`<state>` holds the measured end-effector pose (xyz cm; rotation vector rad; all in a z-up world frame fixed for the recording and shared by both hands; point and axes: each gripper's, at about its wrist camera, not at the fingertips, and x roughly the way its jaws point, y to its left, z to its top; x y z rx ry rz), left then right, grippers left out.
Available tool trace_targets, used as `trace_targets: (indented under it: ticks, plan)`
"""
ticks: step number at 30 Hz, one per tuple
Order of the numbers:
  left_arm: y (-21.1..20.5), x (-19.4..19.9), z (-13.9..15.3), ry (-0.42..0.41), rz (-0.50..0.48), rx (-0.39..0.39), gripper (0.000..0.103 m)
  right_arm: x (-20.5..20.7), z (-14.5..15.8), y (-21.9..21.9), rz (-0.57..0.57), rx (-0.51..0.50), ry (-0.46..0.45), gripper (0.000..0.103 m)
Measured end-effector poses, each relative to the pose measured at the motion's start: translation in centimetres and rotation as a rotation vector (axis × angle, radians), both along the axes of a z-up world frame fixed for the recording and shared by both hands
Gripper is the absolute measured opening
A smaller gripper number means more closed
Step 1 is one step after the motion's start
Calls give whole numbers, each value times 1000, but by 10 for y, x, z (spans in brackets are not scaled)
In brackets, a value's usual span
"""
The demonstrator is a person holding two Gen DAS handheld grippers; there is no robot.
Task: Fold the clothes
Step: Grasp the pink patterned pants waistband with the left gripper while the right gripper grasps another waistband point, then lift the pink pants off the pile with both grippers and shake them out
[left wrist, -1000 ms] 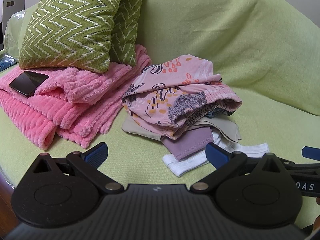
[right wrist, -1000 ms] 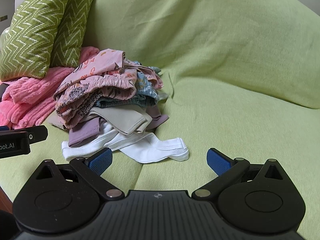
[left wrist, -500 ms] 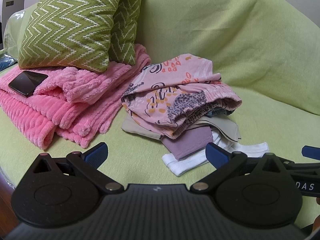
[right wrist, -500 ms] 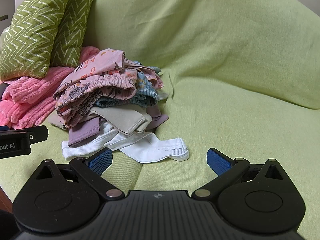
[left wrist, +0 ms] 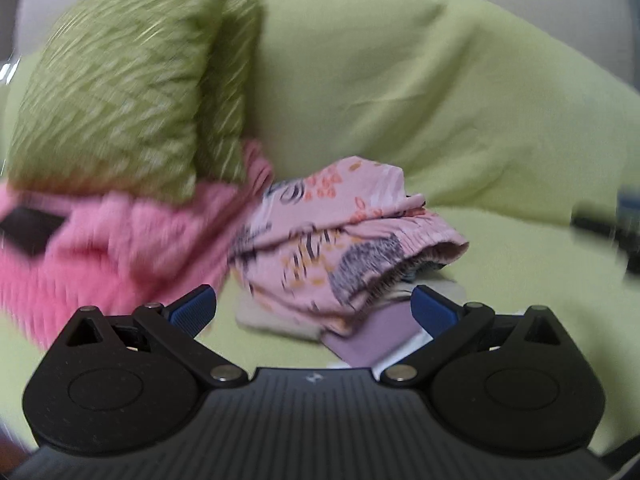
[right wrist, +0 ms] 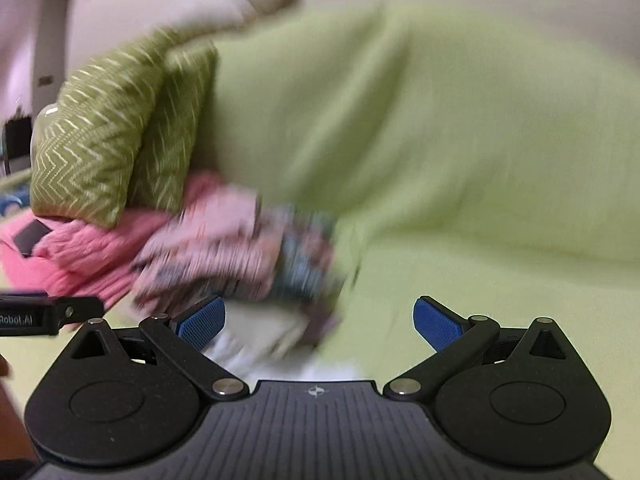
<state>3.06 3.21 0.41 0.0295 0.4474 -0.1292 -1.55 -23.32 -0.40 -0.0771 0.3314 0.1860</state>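
Both views have gone from sharp and steady half a second ago to heavily smeared, so you have set both tools moving at once. The pile of clothes [left wrist: 344, 248] now sits lower and larger in each frame than it did, with its front edge slipping behind the tool bodies. I read that as you closing in on the pile for a first pick; nothing has been lifted or folded yet, so the task is at its very start.

Your left hand-held gripper [left wrist: 314, 308] is spread wide and holds nothing. The pile lies just ahead of it and a little to its right on the green sofa [left wrist: 500, 264]. The pink patterned garment [left wrist: 320, 236] is on top, and the lilac piece [left wrist: 374, 334] pokes out right between the blue pads, beside the right one [left wrist: 430, 312]. I cannot tell from the blur whether any cloth touches the pads.

Your right hand-held gripper [right wrist: 319, 320] is also spread and empty. From its view the pile [right wrist: 240, 256] lies ahead and to its left, with pale cloth [right wrist: 260, 336] low between the fingers, nearer the left pad [right wrist: 200, 322].

The pink blanket [left wrist: 100, 248], carrying a dark phone [left wrist: 28, 230], and the zigzag cushions [left wrist: 120, 92] sit to the left of the pile, the blanket touching it, so aim clear of that fleece when you pinch.
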Motion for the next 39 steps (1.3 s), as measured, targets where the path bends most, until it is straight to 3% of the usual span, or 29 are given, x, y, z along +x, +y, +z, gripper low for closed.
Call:
trace_targets:
  ticks: [2,4,6,10,11,14,16,19,21,23,25,28,33,37,39]
  plan:
    - [-2,13,-4,-26,-46,94,102,1,8,3,12,-59,-113,103]
    - [-6,24,-10,-44,-88,187,100,25,9,10,21,-114,-54,103]
    - [-8,33,-17,-35,-136,228,94,48,7,13,63,-136,21,103]
    - [-14,44,-35,-18,-207,252,88,73,-7,33,167,-302,15,103]
    - [-17,45,-40,-27,-221,273,83,78,-12,38,195,-341,13,103]
    - [-21,45,-49,-66,-277,345,72,83,-26,42,321,-361,28,90]
    - [-23,41,-56,-115,-369,467,68,85,-31,43,364,-345,43,80]
    - [-22,34,-70,-176,-484,668,66,84,-37,42,384,-332,49,79]
    - [-19,36,-78,-198,-515,741,57,83,-41,39,378,-318,50,81]
    - [-19,40,-80,-204,-539,751,41,85,-44,37,368,-291,56,81]
    - [-20,43,-81,-212,-568,760,33,85,-46,37,359,-262,69,81]
    - [-21,47,-76,-212,-602,757,7,83,-45,39,353,-208,111,81]
    - [1,60,-32,-178,-519,504,6,68,-35,53,365,-74,163,83]
    - [17,60,1,-228,-449,408,6,66,-36,72,374,0,204,82]
    - [21,60,18,-250,-429,373,6,70,-40,79,363,82,254,76]
